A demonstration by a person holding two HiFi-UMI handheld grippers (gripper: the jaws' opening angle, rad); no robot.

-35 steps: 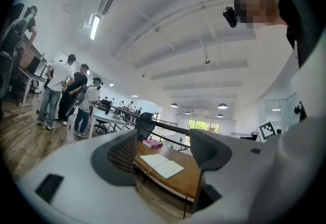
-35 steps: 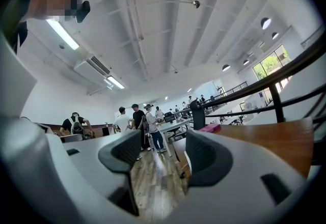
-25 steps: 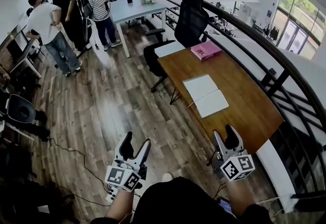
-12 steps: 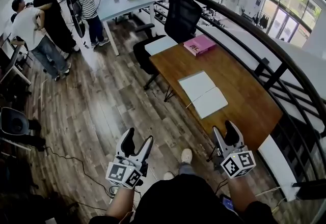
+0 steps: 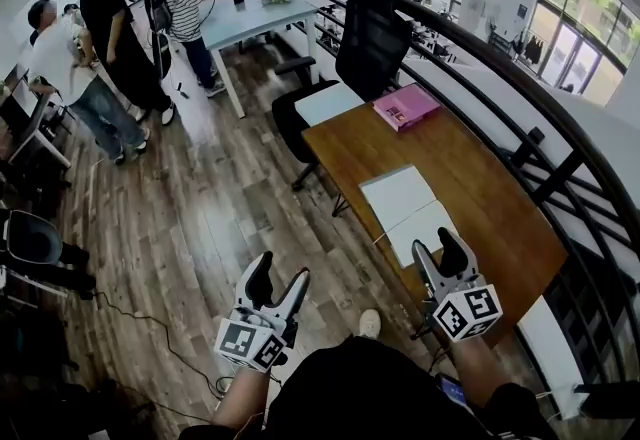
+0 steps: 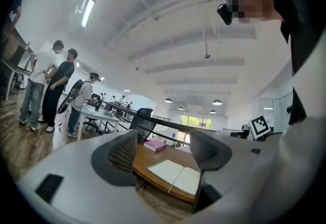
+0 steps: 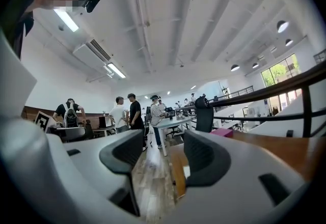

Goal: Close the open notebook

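Observation:
The open notebook [image 5: 408, 212] lies flat with blank white pages on the brown wooden table [image 5: 490, 198]. It also shows between the jaws in the left gripper view as the notebook [image 6: 175, 177], some way ahead. My right gripper [image 5: 438, 254] hovers at the table's near edge, just short of the notebook's near page; its jaws are closing with nothing between them. My left gripper [image 5: 278, 278] is open and empty over the wooden floor, left of the table. Both point level towards the table.
A pink book [image 5: 406, 106] lies at the table's far end beside a black office chair [image 5: 372, 28]. A dark curved railing [image 5: 520, 98] runs along the table's right side. Several people [image 5: 110, 38] stand by a white table [image 5: 255, 13] at far left.
Both grippers have moved forward towards the table. The right one now reaches the table's near edge by the notebook; the left is still over the floor.

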